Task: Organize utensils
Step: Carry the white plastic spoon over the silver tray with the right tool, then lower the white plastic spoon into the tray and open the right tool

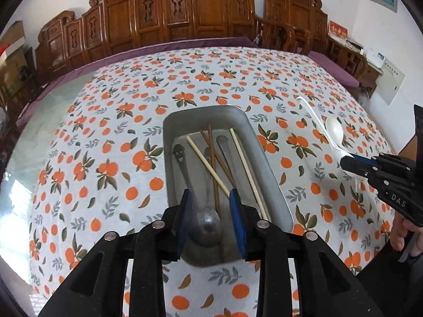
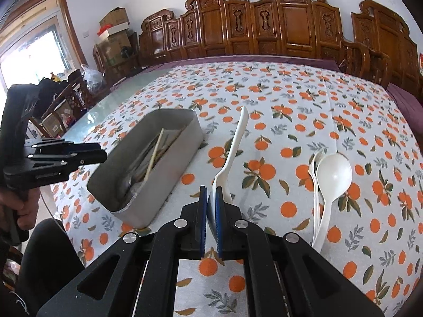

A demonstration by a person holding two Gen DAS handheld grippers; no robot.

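A white plastic spoon (image 2: 232,148) is pinched at its bowl end between the blue pads (image 2: 203,219) of the right gripper (image 2: 210,211), its handle pointing away toward twelve o'clock in the right wrist view, lifted over the orange-print tablecloth (image 2: 290,111). The jaws are clenched on it, with only the thin white plastic between them. From the left wrist view the same spoon (image 1: 313,117) shows at about three o'clock, its handle slanting up and left from the right gripper (image 1: 349,162). At four o'clock of the held spoon in the right wrist view, two more white spoons (image 2: 330,185) lie side by side on the cloth, touching, bowls away from the camera. At nine to ten o'clock stands a metal tray (image 2: 164,182), with chopsticks and metal cutlery inside. The left wrist view looks straight down its length: the tray (image 1: 267,158) holds a metal spoon with a smiley-face handle (image 1: 195,192), a second metal utensil (image 1: 228,155), two dark brown chopsticks (image 1: 214,153) and two pale chopsticks (image 1: 244,158), some crossing one another. The left gripper (image 1: 211,211) hovers above the near end of the tray, over the metal spoon's bowl, its jaws released and holding nothing. In the right wrist view the left gripper (image 2: 101,155) sits at nine o'clock, just beside the tray. Carved wooden chairs (image 1: 201,8) line the far wall.
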